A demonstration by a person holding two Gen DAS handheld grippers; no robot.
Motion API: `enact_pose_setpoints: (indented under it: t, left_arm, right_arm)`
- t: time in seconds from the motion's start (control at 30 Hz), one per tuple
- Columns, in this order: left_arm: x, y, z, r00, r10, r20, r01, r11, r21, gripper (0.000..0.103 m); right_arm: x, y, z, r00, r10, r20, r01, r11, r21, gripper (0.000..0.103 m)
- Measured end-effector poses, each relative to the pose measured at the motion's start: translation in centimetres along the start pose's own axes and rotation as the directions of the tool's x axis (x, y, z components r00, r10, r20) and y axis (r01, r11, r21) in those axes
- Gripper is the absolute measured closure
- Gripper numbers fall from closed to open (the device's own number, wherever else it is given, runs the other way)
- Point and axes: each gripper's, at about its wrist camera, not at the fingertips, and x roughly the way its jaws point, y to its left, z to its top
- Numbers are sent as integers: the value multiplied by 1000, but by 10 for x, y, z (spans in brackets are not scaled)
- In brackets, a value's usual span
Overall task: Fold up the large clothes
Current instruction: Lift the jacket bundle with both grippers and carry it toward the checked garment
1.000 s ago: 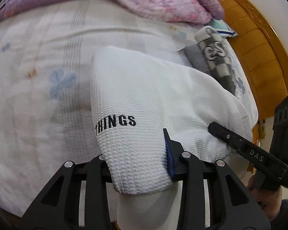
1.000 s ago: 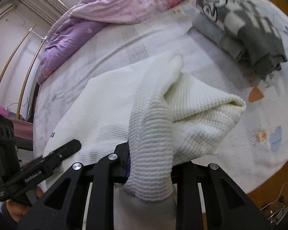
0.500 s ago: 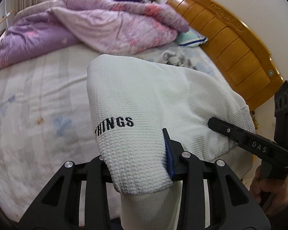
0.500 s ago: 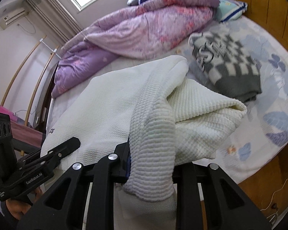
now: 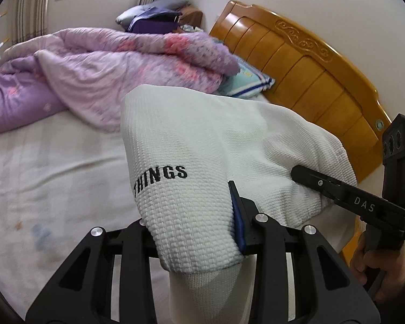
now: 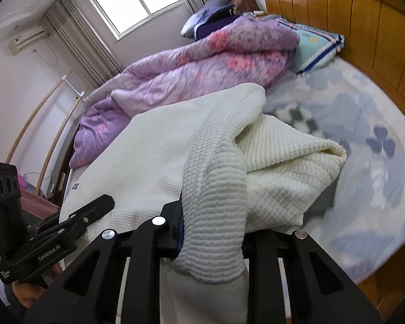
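Behind the bed (image 5: 54,167), a wooden headboard (image 5: 305,62) and purple quilt (image 5: 116,64) fill the far side. Left gripper (image 5: 191,216) pinches a white sweater (image 5: 202,140) at its "THINGS" hem; right gripper (image 6: 210,229) clamps another bunched edge, holding it above the mattress. A blue pillow (image 6: 313,46) lies far right.

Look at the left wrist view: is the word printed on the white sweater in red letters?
No. The white sweater shows "THINGS" in black letters near the fold held in the left tongs.
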Motion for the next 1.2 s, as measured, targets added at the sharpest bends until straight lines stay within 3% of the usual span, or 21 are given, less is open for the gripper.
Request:
enact_pose_setpoints:
  t: [0.2,0.37,0.5,0.6,0.7,0.8,0.87,0.93,1.03,1.13,1.2]
  left_arm:
    - [90,-66,55,999,26,38,-24,998,-53,69]
    - [150,-88,71,996,78,47,-76,996,-40,69]
    - [201,-83,54,994,106,0,-106,993,-43,69]
    - [231,-74,29,988,139,-70,-143,988,-58,69]
    - [242,-81,4,978,196,-74,-195,981,20,68]
    - [257,-75,-12,977,185,-109,-189,982,-20,65]
    - [262,-71,-22,974,194,-117,-198,980,-31,59]
    - [266,-67,-31,969,208,-132,-216,975,-45,51]
    - [270,-60,-36,952,246,-180,-261,963,-63,25]
    - [265,-56,-38,947,242,-212,-259,964,-58,22]
    - [255,-54,-38,948,227,-221,-245,968,-54,21]
  right_arm:
    - [24,-93,76,1000,31,3,-30,999,-24,83]
    - [65,-150,101,997,73,-28,-72,997,11,83]
    - [106,-187,90,992,93,-89,-87,994,69,83]
    - [141,-206,67,978,86,-189,-68,993,98,83]
    - [160,-220,45,967,80,-240,-50,990,131,83]
    - [169,-234,35,960,90,-266,-44,984,173,82]
    - [179,-243,26,944,111,-311,-44,976,214,80]
    - [186,-250,22,929,107,-355,-20,971,240,71]
    - [193,-259,17,907,64,-417,56,962,269,55]
    - [186,-266,15,894,11,-449,131,950,283,45]
    - [175,-265,17,884,-77,-461,206,950,236,39]
